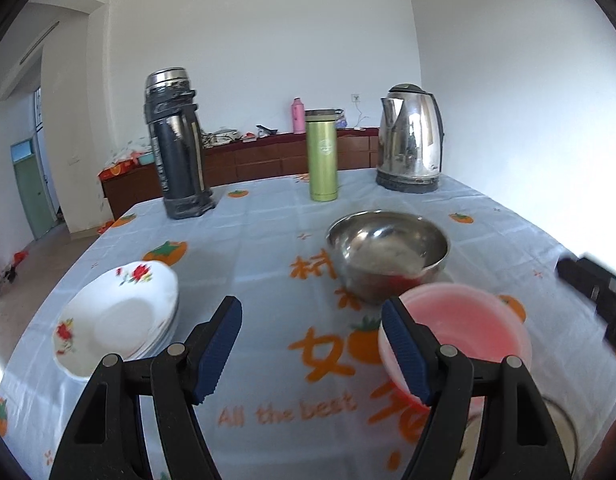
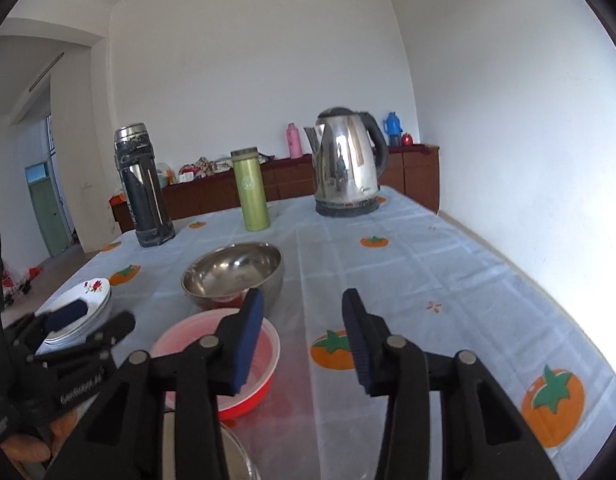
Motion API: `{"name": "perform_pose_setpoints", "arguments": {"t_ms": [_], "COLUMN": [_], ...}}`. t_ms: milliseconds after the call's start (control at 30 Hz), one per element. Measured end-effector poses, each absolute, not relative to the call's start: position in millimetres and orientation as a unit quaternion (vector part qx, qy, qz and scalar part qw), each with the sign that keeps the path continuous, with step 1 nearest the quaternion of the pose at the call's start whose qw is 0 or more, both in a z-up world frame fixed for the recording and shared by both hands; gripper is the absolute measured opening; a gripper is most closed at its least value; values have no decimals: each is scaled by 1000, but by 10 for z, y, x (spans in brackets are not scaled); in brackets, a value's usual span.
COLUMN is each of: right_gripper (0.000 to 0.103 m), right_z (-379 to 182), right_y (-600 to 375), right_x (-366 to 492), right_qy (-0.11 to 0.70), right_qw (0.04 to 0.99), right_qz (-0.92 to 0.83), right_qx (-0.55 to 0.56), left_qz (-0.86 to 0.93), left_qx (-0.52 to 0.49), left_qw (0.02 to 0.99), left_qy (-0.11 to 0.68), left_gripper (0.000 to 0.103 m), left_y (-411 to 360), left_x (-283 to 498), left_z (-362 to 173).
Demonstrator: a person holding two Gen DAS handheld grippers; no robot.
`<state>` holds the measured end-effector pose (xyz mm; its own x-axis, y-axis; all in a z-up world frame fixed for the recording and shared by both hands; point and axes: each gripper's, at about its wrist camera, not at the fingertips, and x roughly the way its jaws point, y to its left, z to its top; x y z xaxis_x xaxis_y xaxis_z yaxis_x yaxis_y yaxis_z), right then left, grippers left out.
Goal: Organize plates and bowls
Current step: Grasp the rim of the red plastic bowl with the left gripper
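The white flowered plates (image 1: 115,316) are already lying stacked near the left edge of the tabletop (image 1: 247,240), while the pink bowl (image 1: 464,328) and the steel bowl (image 1: 388,252) just behind it are still sitting apart mid-tabletop, so nesting appears to be left. Nothing is being held: the left gripper (image 1: 312,350) and the right gripper (image 2: 303,344) are both being carried with fingers apart and empty, the pink bowl just beside each. A kettle (image 1: 412,140), green flask (image 1: 322,156) and dark thermos (image 1: 175,144) are standing along the far edge.

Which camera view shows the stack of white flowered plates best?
The left wrist view: the stack of white flowered plates lies near and almost whole, both flower prints visible. In the right wrist view the stack is small, and the left gripper covers part of it.
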<state>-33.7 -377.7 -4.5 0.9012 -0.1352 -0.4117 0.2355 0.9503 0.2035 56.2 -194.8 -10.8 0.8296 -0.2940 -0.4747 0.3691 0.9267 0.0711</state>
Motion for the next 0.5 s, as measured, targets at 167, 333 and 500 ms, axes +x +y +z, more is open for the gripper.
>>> {"name": "perform_pose_setpoints", "arguments": {"t_ms": [167, 333, 500], "right_gripper": [40, 41, 39], "right_z": [-119, -202, -273], "right_y": [-3878, -3869, -3841], "right_x": [-308, -227, -157], "right_qy": [217, 243, 266], "right_qw": [960, 954, 947], "right_qz": [-72, -60, -36], "right_qx": [161, 166, 177], "left_qz": [-196, -207, -225], "left_qx": [59, 44, 38], "left_qw": [944, 933, 923], "left_qy": [259, 293, 311], "left_gripper": [74, 74, 74], "left_y": [-2033, -1984, -2011], "left_x": [684, 758, 799], "left_z": [-127, -268, -336]}}
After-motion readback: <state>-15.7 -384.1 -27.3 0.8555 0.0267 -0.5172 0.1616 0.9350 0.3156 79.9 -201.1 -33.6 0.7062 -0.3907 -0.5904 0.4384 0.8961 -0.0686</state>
